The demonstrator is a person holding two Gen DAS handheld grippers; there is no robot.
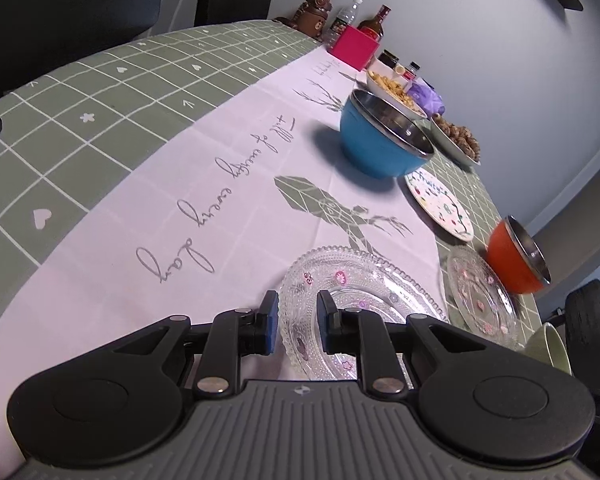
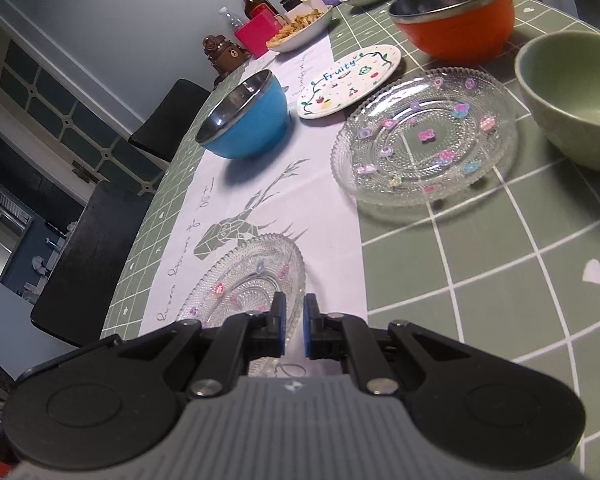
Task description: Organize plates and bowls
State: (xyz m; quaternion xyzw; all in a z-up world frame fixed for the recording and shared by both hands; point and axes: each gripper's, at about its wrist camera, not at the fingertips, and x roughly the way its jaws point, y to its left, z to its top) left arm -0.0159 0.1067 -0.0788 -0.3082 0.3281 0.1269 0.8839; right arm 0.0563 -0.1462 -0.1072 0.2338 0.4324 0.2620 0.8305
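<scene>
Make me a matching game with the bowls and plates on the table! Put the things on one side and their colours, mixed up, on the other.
Things:
1. bowl beside the Fruity plate, on the white cloth
2. bowl at the far side with a steel rim
3. bowl at the right edge
4. plate with little flowers

Colours:
A. clear glass
B. pale green
C. blue
D. orange

Pairs: 1-C, 2-D, 3-B, 4-A

Home dining room: table point(image 2: 480, 240) wore a green grid cloth; snack dishes point(image 2: 300, 26), liquor bottle point(image 2: 256, 2), dark chairs point(image 2: 84, 256).
</scene>
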